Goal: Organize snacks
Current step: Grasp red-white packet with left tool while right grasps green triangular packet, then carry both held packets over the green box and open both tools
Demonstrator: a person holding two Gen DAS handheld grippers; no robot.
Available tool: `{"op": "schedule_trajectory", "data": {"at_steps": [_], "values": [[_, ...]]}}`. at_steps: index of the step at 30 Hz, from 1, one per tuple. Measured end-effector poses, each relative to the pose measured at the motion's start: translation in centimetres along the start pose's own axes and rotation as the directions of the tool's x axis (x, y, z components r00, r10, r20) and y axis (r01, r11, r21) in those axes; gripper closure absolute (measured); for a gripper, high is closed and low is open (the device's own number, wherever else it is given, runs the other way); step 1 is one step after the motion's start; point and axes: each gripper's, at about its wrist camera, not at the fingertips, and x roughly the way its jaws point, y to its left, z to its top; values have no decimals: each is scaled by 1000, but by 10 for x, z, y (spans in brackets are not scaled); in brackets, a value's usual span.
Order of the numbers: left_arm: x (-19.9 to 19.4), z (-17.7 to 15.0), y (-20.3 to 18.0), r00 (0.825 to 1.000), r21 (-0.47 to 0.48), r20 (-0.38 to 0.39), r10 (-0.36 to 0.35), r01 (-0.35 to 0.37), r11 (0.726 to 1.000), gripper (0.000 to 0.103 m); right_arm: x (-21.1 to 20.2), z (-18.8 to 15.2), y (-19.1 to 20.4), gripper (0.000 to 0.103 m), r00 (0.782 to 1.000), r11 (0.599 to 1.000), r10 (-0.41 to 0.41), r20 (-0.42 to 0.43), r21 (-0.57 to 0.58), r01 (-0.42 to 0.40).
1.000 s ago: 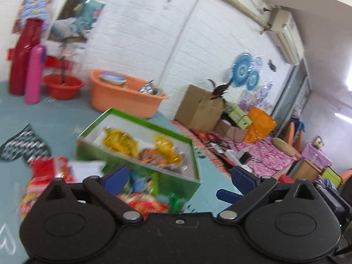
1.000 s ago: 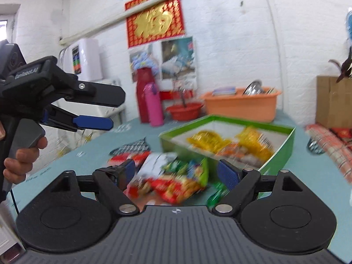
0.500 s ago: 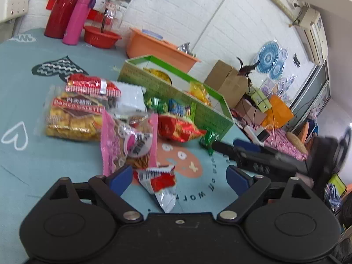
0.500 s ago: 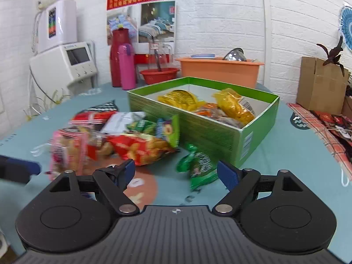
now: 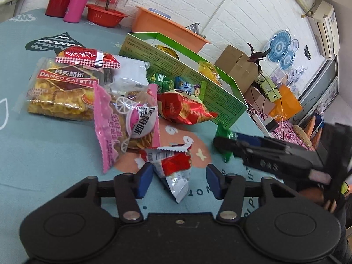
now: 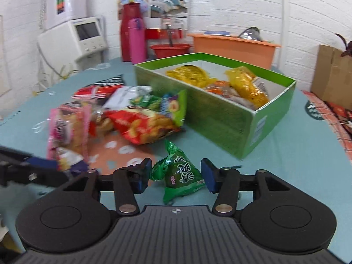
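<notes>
On the table (image 5: 33, 154) the loose snacks lay in a heap just left of the green box (image 6: 220, 118), likely tipped out there so each could be picked off singly. Farthest left sat the waffle bag (image 5: 59, 92), then the pink packet (image 5: 125, 121), then the red chip bag (image 5: 182, 110) against the box wall. The left gripper (image 5: 179, 180) straddled a small red sachet (image 5: 173, 165); its jaws had just been closing, the sachet between them, yet both pads stood clear of it, so nothing was gripped. The right gripper (image 6: 176, 176) bracketed the green pouch (image 6: 180, 176) the same way, jaws also narrowing; its left pad seemed to brush the wrapper, though blur left that unsure. Inside the box lay several yellow packs (image 6: 246, 85), suggesting the sorting had begun and most of the heap remained.
</notes>
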Motion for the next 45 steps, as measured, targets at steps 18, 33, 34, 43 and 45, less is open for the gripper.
{"op": "schedule_trajectory", "data": {"at_steps": [18, 33, 34, 43, 45], "values": [[16, 0, -18, 999, 28, 28, -18, 17, 999, 0, -2, -9, -2, 2, 1000, 999, -22, 6, 30, 21], [22, 0, -17, 999, 22, 7, -35, 35, 999, 40, -2, -12, -6, 40, 1000, 998, -26, 11, 50, 25], [20, 0, -18, 999, 23, 1, -47, 47, 999, 40, -4, -11, -6, 40, 1000, 998, -23, 17, 51, 22], [-3, 30, -36, 984, 45, 53, -168, 166, 985, 40, -33, 18, -7, 40, 989, 999, -12, 149, 49, 5], [-6, 46, -42, 980, 70, 88, -178, 173, 983, 40, -38, 29, -9, 40, 982, 999, -16, 187, 46, 7]]}}
